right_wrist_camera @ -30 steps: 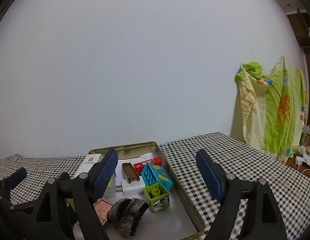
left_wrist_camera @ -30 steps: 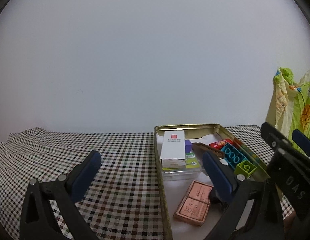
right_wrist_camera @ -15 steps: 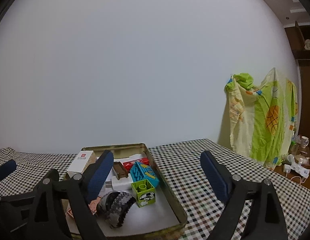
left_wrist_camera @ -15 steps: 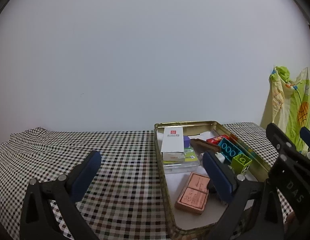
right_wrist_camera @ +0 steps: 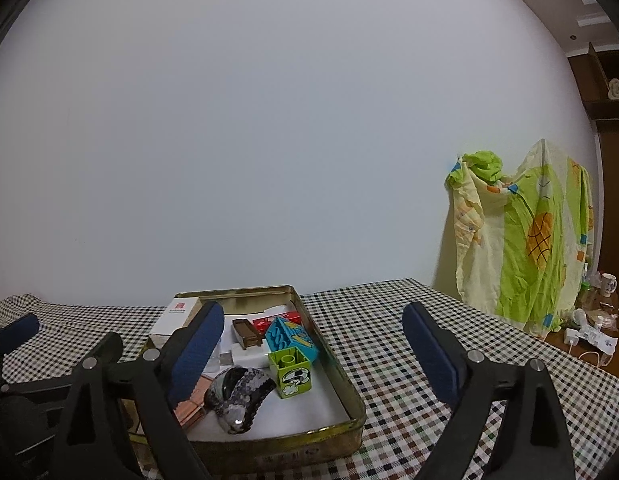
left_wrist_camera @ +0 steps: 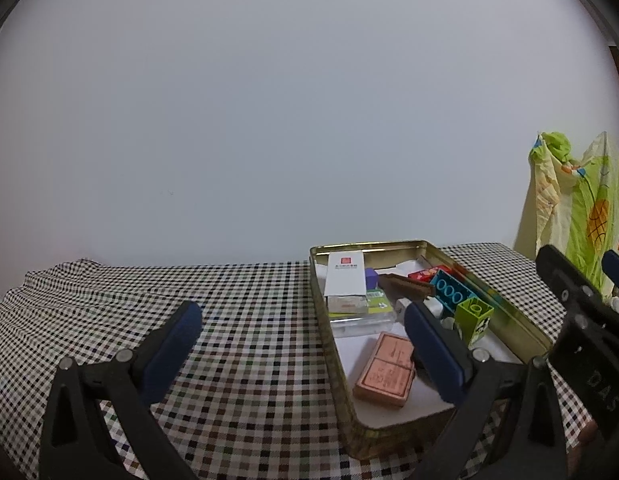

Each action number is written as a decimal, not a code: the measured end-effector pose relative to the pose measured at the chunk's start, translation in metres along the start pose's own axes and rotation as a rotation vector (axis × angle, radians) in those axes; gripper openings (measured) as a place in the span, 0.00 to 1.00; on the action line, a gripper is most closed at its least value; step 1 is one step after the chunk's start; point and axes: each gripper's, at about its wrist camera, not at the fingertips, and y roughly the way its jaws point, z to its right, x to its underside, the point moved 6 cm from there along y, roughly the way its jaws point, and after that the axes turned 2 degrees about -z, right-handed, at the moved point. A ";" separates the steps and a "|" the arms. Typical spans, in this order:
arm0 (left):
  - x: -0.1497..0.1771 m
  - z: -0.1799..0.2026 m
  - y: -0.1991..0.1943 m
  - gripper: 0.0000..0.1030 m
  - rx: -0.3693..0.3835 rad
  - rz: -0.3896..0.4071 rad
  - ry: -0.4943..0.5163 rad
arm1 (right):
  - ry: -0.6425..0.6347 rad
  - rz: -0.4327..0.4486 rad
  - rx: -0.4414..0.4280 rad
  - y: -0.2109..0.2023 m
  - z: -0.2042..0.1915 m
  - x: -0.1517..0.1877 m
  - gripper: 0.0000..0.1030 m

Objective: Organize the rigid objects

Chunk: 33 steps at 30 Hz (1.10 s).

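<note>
- Left gripper (left_wrist_camera: pixel 297 334): jaws spread wide, nothing between them, hanging over the checked cloth (left_wrist_camera: pixel 237 320) just left of the tin (left_wrist_camera: pixel 325 320).
- The tin stands on the cloth and holds the items, likely gathered there as the sorting spot: white box (left_wrist_camera: pixel 345 278), pink block (left_wrist_camera: pixel 385 370), blue brick (left_wrist_camera: pixel 449 290), green brick (left_wrist_camera: pixel 473 318).
- Right gripper (right_wrist_camera: pixel 313 344): also wide open and empty, above the tin's right rim; the speckled case (right_wrist_camera: pixel 239 394) lies near its left finger.
</note>
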 end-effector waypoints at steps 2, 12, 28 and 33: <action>-0.001 -0.001 -0.001 0.99 -0.003 0.002 -0.001 | 0.009 0.009 -0.005 -0.005 0.001 0.000 0.91; -0.003 0.002 0.001 0.99 -0.018 -0.004 0.016 | 0.027 0.044 -0.008 -0.012 0.004 -0.004 0.91; -0.002 -0.005 0.000 0.99 -0.032 -0.011 0.008 | 0.029 0.049 -0.004 -0.015 0.002 -0.003 0.91; -0.002 -0.006 -0.001 0.99 -0.039 -0.016 0.006 | 0.025 0.048 -0.006 -0.014 0.002 -0.003 0.91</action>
